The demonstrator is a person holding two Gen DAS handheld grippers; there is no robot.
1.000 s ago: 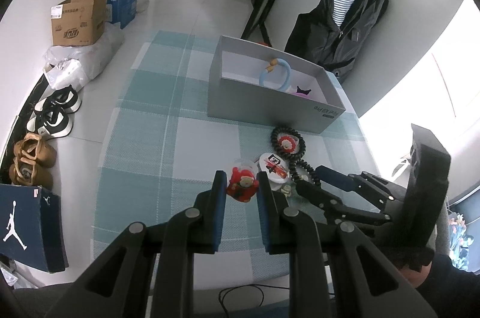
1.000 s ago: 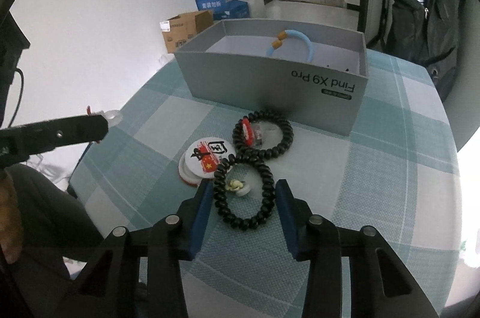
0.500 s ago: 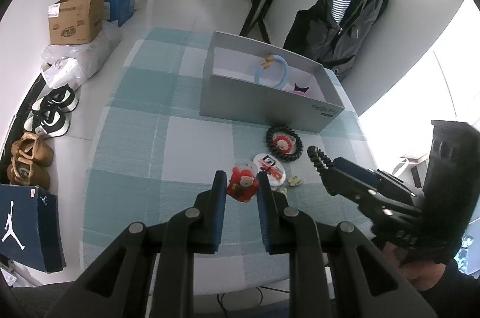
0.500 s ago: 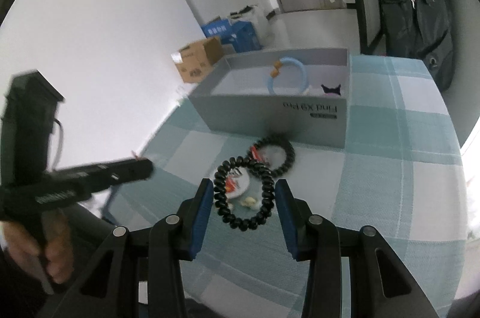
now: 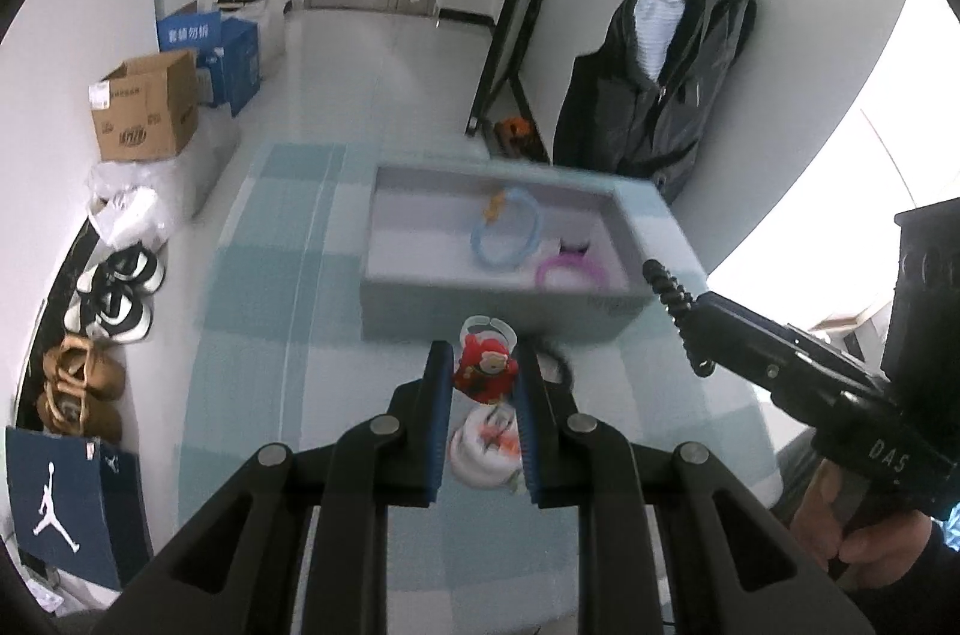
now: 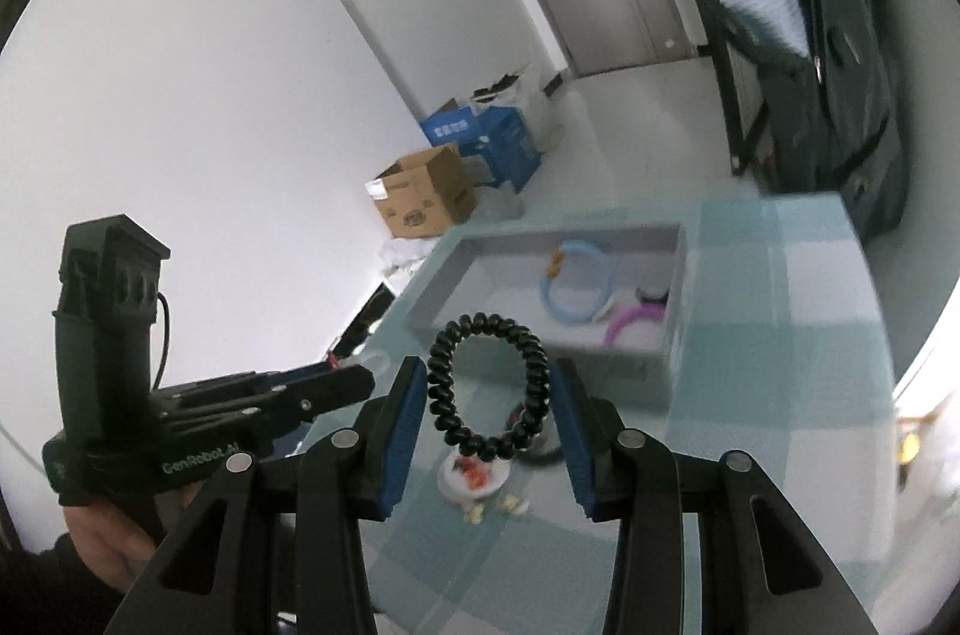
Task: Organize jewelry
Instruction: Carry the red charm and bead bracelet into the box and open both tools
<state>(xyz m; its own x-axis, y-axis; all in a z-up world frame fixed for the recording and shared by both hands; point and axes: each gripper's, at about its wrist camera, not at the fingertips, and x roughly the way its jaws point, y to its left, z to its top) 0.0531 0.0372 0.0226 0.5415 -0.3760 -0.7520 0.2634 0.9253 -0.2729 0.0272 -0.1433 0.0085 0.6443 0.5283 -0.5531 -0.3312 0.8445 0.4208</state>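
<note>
Left wrist view: left claw (image 5: 485,378) is clamped on a red plush charm (image 5: 483,369) with a clear ring on top, held above the worktop (image 5: 252,395). Straight ahead of the tips sits the grey box (image 5: 480,305), open top, with a blue ring (image 5: 507,234) and a pink ring (image 5: 570,270) inside. Below the claw, on the checked cloth, lies a white round badge (image 5: 483,446). Off to the right, the right claw (image 5: 678,302) comes in with a black coil hair tie (image 5: 666,284) sticking out past its tip, over the box's near right corner.

Right wrist view: right claw (image 6: 489,395) is pinched on the black coil hair tie (image 6: 489,386), loop upright between the blue pads (image 6: 405,419), lifted off the worktop. Grey box (image 6: 666,353) is just ahead, both rings visible in it. White badge (image 6: 477,476) and small pale bits lie on the cloth under the tips. Left claw (image 6: 354,371) is off to the left, side-on.
</note>
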